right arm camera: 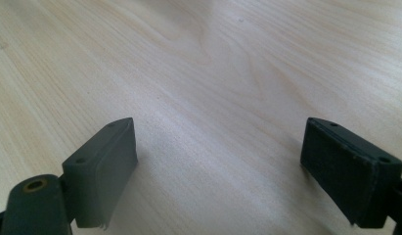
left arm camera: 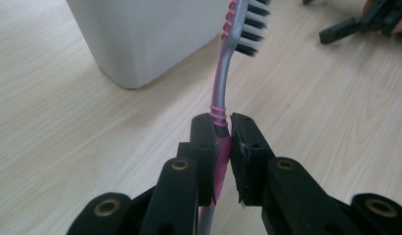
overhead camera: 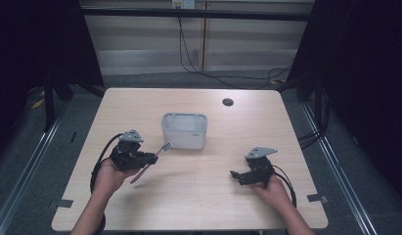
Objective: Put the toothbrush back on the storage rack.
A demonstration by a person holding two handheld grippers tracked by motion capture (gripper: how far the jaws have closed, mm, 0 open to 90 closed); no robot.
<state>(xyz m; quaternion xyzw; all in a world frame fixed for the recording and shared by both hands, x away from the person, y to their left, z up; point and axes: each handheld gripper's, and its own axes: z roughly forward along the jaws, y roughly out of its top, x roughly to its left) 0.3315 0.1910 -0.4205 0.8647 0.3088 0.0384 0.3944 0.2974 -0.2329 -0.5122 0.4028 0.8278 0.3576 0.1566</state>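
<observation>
Lab-type recording bay, not a home. A bare light-wood table (overhead camera: 198, 196) stands on grey carpet between black curtains (overhead camera: 365, 73), with metal floor rails (overhead camera: 27, 156), loose cables (overhead camera: 228, 76) and a wall socket (overhead camera: 183, 4) behind.

The left tongs (left arm camera: 227, 142) clamp a pink-and-grey toothbrush (left arm camera: 222, 83) by its handle, both pads pressed against it. The brush rises upright, its black-and-white bristles facing right. Just beside its head stands a white container (left arm camera: 145, 39) on the pale wooden surface (left arm camera: 66, 147). The other tongs (left arm camera: 345, 29) sit well apart at the top right.
</observation>
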